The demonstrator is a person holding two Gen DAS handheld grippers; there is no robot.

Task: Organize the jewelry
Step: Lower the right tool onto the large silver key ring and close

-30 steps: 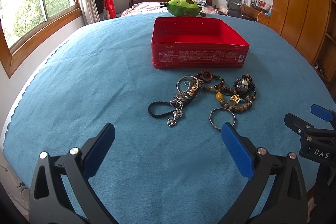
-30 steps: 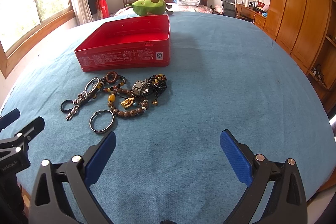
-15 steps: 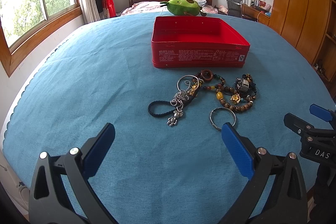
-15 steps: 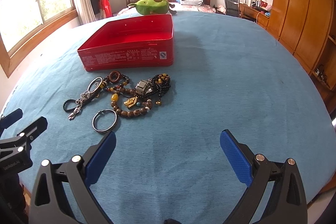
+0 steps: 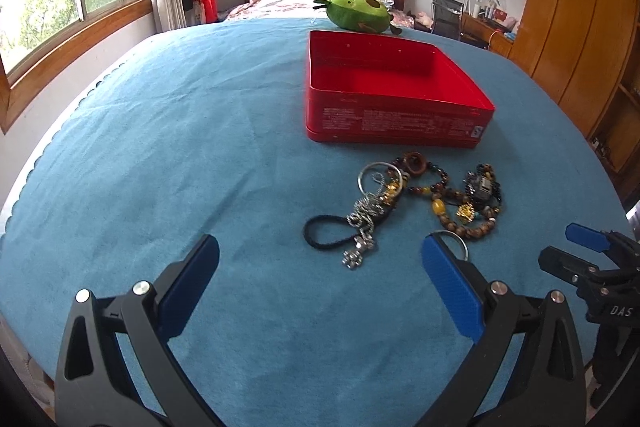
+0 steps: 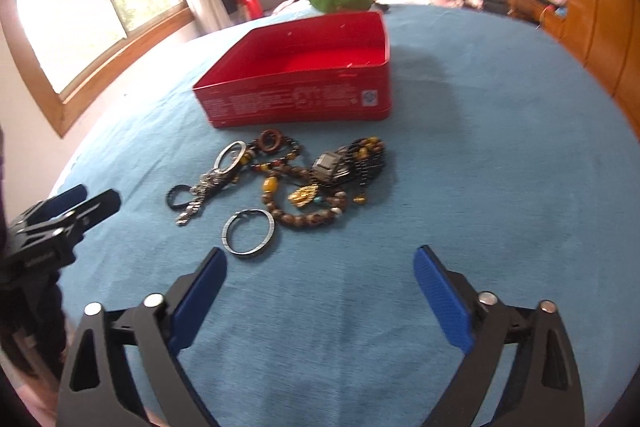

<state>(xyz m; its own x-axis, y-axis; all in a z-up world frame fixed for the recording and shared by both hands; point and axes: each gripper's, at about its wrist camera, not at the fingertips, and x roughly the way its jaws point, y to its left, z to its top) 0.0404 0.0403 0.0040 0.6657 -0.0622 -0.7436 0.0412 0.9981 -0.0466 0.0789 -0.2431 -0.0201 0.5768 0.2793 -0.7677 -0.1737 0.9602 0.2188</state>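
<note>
Centrally, tangled bead bracelets, metal ring below glossy red tin; left gripper, right gripper spread wide, empty.

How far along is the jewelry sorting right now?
Nothing looks done: the red tin is empty inside. Nothing is in hand either; the left gripper and right gripper are both open over the blue cloth. All pieces remain in front of the tin: the silver ring, wooden bead bracelet, black cord loop, silver chain and dark bead strand.
</note>
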